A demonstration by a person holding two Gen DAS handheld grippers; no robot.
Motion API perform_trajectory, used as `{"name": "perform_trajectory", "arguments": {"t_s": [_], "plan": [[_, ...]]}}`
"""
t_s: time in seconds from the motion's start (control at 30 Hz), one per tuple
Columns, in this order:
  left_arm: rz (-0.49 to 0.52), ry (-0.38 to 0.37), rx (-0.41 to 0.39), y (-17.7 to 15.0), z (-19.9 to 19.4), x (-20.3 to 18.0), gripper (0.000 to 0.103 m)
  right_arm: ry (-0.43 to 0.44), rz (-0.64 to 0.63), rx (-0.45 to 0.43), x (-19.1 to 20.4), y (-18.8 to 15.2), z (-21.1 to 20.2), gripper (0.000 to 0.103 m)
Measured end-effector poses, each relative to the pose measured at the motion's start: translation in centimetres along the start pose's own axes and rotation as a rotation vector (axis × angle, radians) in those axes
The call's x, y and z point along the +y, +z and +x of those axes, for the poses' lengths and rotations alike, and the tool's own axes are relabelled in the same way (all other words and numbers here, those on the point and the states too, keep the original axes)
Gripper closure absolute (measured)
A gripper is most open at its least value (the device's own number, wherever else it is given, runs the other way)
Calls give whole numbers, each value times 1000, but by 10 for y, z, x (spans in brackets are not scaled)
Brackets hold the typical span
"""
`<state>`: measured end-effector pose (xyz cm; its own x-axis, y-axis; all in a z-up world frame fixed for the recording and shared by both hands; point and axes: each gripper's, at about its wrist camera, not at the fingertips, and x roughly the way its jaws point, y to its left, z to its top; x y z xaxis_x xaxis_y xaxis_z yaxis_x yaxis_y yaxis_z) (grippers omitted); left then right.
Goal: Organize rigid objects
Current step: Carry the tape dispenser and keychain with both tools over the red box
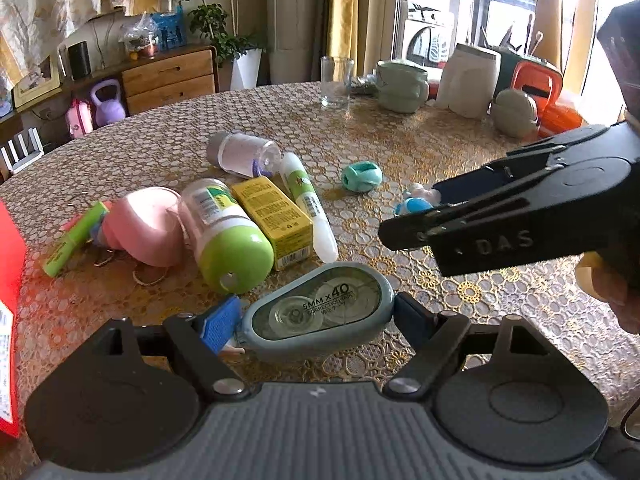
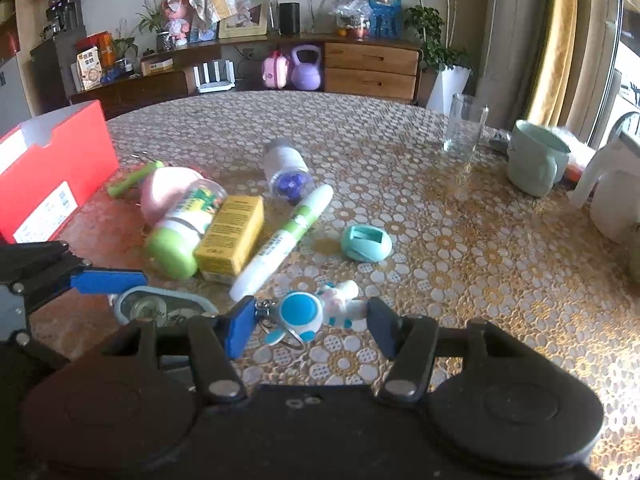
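Left gripper (image 1: 316,318): fingers spread around the correction tape (image 1: 318,316) on the table (image 1: 460,152). Right gripper (image 2: 310,326): fingers spread around the rabbit keychain (image 2: 316,310), at the tape's 3 o'clock.

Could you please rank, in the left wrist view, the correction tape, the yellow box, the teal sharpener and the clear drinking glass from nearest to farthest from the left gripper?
1. Correction tape, between the left gripper's fingers.
2. Yellow box, just beyond, slightly left.
3. Teal sharpener, farther, right of centre.
4. Clear drinking glass, upright near the table's far edge.
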<state>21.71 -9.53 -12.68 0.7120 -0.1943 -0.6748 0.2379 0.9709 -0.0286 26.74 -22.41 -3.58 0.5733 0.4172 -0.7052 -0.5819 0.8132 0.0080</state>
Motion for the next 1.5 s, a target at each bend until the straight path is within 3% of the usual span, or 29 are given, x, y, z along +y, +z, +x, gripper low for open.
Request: {"name": "perform_trajectory", "arguments": {"t_s": [0.5,0.9,1.07,1.5], "plan": [[-76,32,-86,17,-74,32,20,14,-64,-35,45,32,-60,44],[-102,108,-173,32,-142,87,19,106,-98,-108,100,83,-88,44],[-139,142,-169,27,-164,125,19,148,-156,-128,136,102,-85,44],[-160,319,-137,9,-204,219,19,252,-294,-121,234,136,-43,44]]}}
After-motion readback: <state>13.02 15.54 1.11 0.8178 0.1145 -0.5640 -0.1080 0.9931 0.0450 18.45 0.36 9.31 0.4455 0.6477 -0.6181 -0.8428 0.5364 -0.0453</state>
